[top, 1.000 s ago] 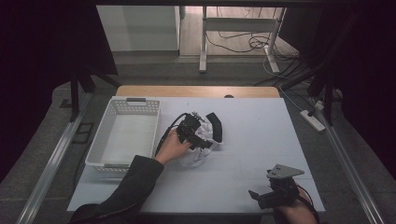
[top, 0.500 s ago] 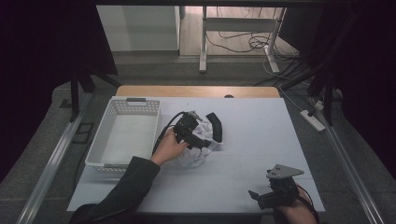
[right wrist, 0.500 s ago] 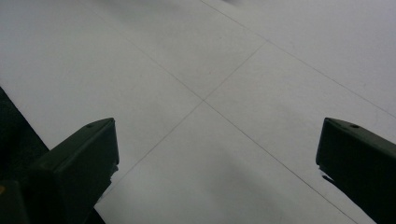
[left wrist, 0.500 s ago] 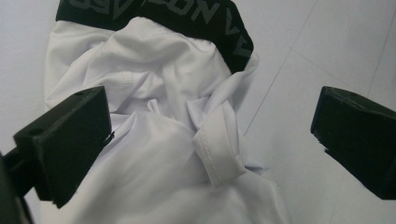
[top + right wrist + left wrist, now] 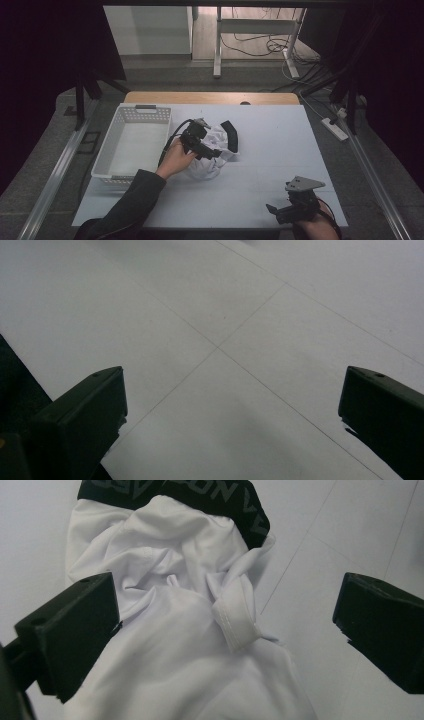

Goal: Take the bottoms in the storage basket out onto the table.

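The white worktop point(image 5: 280, 150) carries a white slotted basket point(image 5: 131, 145) at its left side. Just right of the basket lies a crumpled white garment point(image 5: 216, 152) with a black lettered waistband point(image 5: 200, 495). The left tool point(image 5: 202, 145) hovers over the garment, jaws spread wide and released, one jaw touching the cloth. The right tool point(image 5: 285, 212) rests at the near right edge, jaws apart, gripping nothing.
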Tool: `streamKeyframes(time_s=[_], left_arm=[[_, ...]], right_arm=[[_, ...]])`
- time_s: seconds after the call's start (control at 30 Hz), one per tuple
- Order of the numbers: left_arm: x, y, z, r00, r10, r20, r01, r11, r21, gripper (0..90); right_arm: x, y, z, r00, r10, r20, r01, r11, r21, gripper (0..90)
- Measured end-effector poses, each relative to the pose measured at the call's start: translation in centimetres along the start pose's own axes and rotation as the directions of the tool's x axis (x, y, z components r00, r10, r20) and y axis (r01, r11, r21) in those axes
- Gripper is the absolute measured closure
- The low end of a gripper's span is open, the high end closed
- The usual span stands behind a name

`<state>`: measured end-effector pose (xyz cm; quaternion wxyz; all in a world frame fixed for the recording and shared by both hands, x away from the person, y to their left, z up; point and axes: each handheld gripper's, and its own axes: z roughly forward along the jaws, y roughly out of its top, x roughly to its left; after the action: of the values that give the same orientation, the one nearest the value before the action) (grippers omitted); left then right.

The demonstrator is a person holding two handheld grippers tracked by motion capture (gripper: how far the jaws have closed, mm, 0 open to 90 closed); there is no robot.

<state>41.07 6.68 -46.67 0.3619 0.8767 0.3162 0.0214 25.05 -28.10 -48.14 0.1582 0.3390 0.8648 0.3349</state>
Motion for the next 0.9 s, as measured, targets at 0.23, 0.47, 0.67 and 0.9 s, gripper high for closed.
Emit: streamKeyframes(time_s=[0.23, 0.47, 0.67, 0.9], left_arm=[[0.1, -0.5, -0.9, 0.9999, -0.007, -0.015, 0.007, 0.9999, -0.011, 0.0], [0.4, -1.1, -1.9, 0.9995, -0.017, -0.025, 0.016, 0.9997, -0.019, 0.0], [0.3, -1.4, -2.8, 0.9996, -0.011, -0.026, 0.010, 0.9993, -0.036, 0.0], [0.2, -1.9, -3.5, 0.9997, -0.003, -0.024, 0.002, 0.9988, -0.049, 0.0]], right_arm=[[0.0, 0.0, 0.0, 1.0000, 0.000, 0.001, 0.000, 1.000, 0.001, 0.0], [0.0, 0.0, 0.0, 1.0000, 0.000, 0.000, 0.000, 1.000, 0.000, 0.0], [0.0, 0.0, 0.0, 1.0000, 0.000, 0.000, 0.000, 1.000, -0.002, 0.0], [0.0, 0.0, 0.0, 1.0000, -0.001, 0.001, 0.001, 1.000, -0.003, 0.0]])
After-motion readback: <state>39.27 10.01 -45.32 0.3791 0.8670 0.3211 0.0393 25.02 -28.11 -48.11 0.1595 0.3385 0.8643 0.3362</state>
